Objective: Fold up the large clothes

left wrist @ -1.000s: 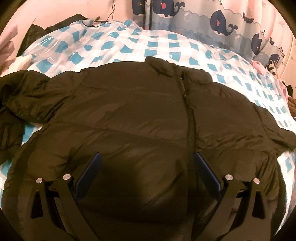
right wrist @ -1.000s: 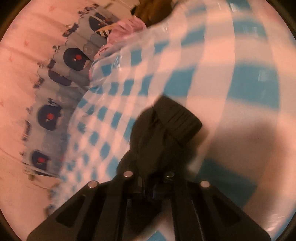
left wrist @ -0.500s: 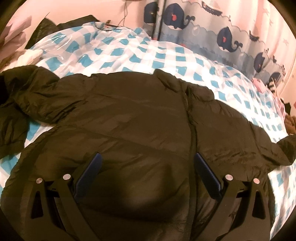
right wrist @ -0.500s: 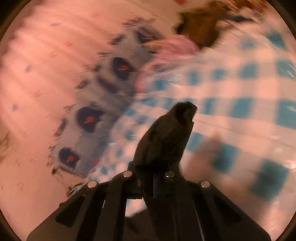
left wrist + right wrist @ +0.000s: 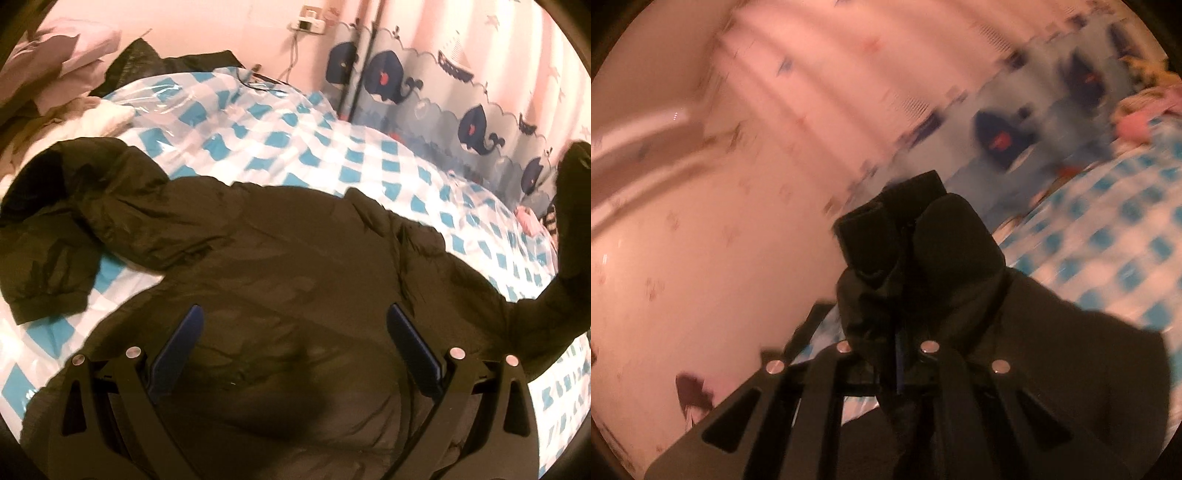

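Note:
A large dark puffer jacket (image 5: 280,266) lies front up on a bed with a blue and white checked cover (image 5: 295,129). Its left sleeve (image 5: 55,236) is bent back, cuff toward me. My left gripper (image 5: 293,347) is open and hovers over the jacket's lower front. In the left wrist view the right sleeve (image 5: 576,229) rises off the bed at the far right. My right gripper (image 5: 901,332) is shut on that sleeve's cuff (image 5: 916,243), which bunches up between the jaws; the sleeve hangs back to the right.
A whale-print curtain (image 5: 461,96) runs along the far side of the bed. Pillows and pale clothes (image 5: 55,92) pile at the far left by the wall. A pink item (image 5: 528,221) lies at the bed's right edge.
My right gripper has lifted the right sleeve cuff off the bed and swung it up toward the curtain. My left gripper has pulled back and turned a little right above the jacket.

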The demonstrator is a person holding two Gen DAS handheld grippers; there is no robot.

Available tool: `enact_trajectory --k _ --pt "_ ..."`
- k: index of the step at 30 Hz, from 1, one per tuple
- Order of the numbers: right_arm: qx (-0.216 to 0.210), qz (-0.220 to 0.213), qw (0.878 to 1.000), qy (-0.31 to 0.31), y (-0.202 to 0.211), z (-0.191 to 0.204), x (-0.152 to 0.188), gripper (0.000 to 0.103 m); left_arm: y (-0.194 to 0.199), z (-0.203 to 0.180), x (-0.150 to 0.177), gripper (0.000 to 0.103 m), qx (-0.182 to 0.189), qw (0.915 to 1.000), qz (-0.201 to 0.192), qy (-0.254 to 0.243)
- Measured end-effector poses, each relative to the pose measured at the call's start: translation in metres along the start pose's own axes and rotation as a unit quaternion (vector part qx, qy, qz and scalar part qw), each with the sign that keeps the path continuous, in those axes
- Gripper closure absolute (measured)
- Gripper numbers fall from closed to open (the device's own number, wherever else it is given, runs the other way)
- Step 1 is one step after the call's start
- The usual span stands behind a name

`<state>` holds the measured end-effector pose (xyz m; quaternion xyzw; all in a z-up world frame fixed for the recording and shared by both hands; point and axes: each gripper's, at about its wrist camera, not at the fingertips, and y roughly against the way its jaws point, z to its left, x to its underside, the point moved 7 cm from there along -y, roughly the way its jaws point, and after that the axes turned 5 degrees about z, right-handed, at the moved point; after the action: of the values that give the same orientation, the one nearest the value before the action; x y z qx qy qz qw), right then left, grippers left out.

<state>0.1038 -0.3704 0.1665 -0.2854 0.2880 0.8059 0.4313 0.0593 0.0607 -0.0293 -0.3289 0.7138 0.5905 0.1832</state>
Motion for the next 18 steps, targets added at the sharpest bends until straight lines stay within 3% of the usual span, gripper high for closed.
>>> enact_trajectory --k 6,9,11,12,14,15,18 --pt "-0.032 0.101 0.994 0.007 -0.126 0.046 0.113 0.097 0.011 0.029 -0.012 0.008 0.007 0.9992 -0.015 0.037" --pt "-0.039 0.167 0.985 0.006 -0.182 0.054 0.182 0.097 0.012 0.044 -0.015 0.008 0.011 0.9979 -0.015 0.062" --pt "-0.024 0.237 0.971 -0.001 -0.217 0.044 0.237 0.096 0.011 0.053 -0.016 0.008 0.015 0.9968 -0.014 0.077" --pt "-0.012 0.267 0.964 -0.004 -0.226 0.040 0.262 0.093 0.010 0.056 -0.016 0.008 0.016 0.9965 -0.013 0.081" --pt "0.021 0.349 0.936 -0.026 -0.247 0.019 0.314 0.071 0.009 0.061 -0.017 0.008 0.017 0.9959 -0.011 0.088" --pt "0.032 0.372 0.927 -0.033 -0.253 0.015 0.327 0.071 0.008 0.063 -0.017 0.008 0.017 0.9958 -0.010 0.090" --pt "0.020 0.374 0.927 -0.030 -0.243 0.025 0.328 0.064 0.005 0.064 -0.016 0.008 0.013 0.9959 -0.004 0.090"
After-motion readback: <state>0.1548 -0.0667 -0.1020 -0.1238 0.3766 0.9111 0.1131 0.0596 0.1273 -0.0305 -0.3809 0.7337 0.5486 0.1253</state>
